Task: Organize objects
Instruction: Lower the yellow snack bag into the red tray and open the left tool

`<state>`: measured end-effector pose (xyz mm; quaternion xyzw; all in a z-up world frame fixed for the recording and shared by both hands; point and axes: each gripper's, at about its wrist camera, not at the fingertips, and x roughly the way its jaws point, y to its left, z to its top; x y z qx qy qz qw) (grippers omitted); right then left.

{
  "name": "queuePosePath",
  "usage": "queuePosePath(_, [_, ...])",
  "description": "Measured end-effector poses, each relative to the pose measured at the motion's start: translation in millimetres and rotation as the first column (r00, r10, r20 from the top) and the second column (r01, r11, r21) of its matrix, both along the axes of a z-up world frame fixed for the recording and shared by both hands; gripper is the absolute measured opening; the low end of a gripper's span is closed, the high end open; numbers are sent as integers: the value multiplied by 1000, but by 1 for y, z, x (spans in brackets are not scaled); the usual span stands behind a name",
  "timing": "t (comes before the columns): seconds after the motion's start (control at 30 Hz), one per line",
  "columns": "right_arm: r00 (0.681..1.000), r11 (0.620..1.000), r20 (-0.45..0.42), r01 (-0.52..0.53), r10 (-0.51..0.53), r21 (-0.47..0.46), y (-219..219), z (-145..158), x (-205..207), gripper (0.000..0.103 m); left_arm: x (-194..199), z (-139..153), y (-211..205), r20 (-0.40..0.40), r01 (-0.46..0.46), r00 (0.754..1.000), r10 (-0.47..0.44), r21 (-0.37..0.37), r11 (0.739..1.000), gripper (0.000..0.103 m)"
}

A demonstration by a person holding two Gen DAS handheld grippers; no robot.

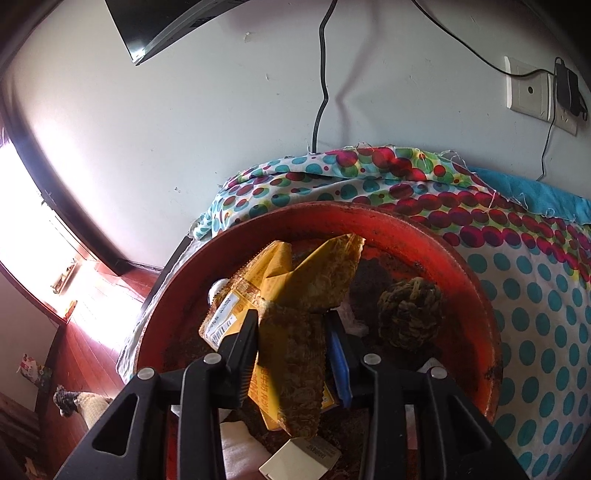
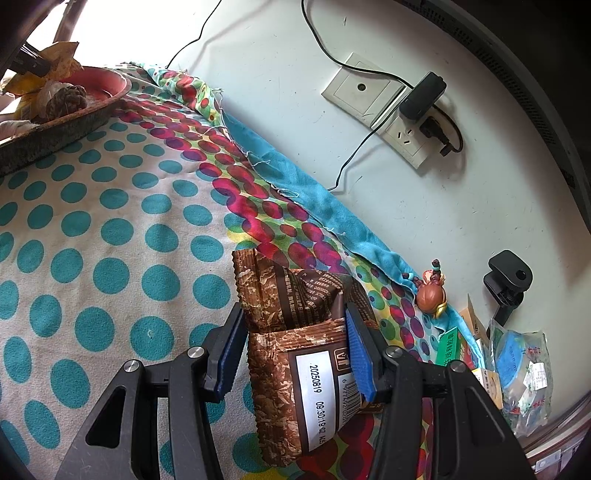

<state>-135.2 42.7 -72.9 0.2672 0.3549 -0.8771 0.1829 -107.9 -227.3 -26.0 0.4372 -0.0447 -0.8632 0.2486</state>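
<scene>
My left gripper is shut on a yellow snack packet and holds it over the round red tray. The tray also holds a pine cone, a small white card and other packets under the gripper. My right gripper is shut on a brown snack packet just above the dotted cloth. In the right wrist view the red tray stands far off at the upper left, with the pine cone in it.
The wall behind carries a socket plate with a black charger and cables. A small brown figurine, a green box, a bagged blue item and a black clamp sit at the cloth's right edge. A dark monitor hangs above.
</scene>
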Motion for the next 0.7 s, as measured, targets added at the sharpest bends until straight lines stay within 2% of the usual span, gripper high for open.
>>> queuePosePath(0.43, [1000, 1000, -1, -1, 1, 2, 0, 0, -1, 48, -7, -15, 1, 27, -16, 1000, 16, 18, 1000, 50])
queuePosePath(0.7, [1000, 1000, -4, -4, 4, 8, 0, -1, -1, 49, -1, -11, -7, -2, -25, 1000, 25, 48, 999, 52])
